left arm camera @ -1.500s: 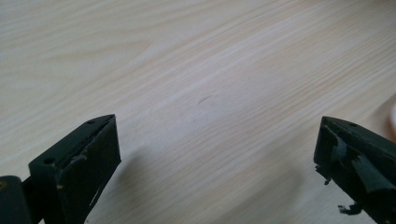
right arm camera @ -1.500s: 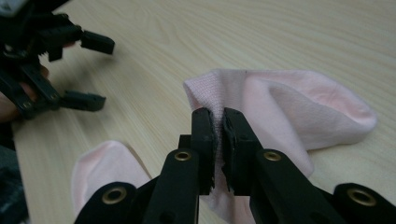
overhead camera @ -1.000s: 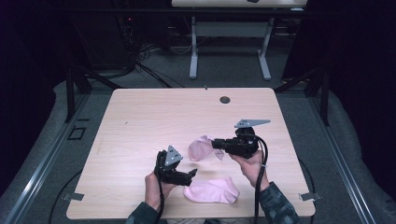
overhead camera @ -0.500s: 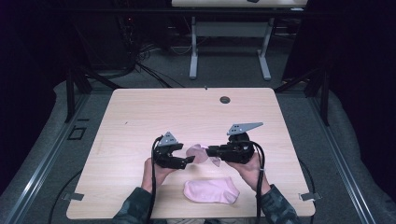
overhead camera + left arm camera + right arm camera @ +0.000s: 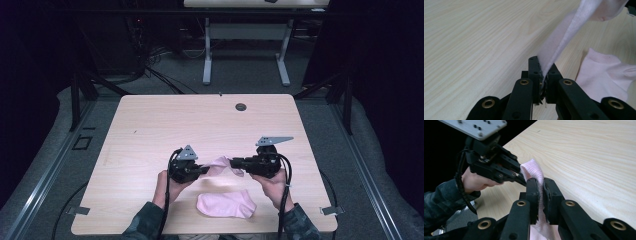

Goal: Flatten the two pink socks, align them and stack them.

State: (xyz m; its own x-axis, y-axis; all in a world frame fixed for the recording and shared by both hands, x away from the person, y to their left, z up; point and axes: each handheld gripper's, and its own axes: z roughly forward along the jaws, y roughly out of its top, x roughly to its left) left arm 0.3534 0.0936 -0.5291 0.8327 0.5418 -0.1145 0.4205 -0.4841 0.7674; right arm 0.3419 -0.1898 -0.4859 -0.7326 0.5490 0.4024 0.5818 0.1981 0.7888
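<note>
Pink sock [image 5: 223,165], soft, light and limp, hanging stretched just above the near table [image 5: 150,130] between left gripper [image 5: 202,170], just closed on one edge, and right gripper [image 5: 234,162], clamped on the other; best pinched at the hems.

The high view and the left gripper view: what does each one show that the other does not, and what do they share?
High view alone: the whole light wooden table, the small round dark grommet, both hands, and the right gripper gripping the held pink sock from its other end.

Left gripper view alone: close up, the left gripper has its fingers pinched on the fabric's edge.

Both share: the held sock and the second pink sock lying flat.
</note>
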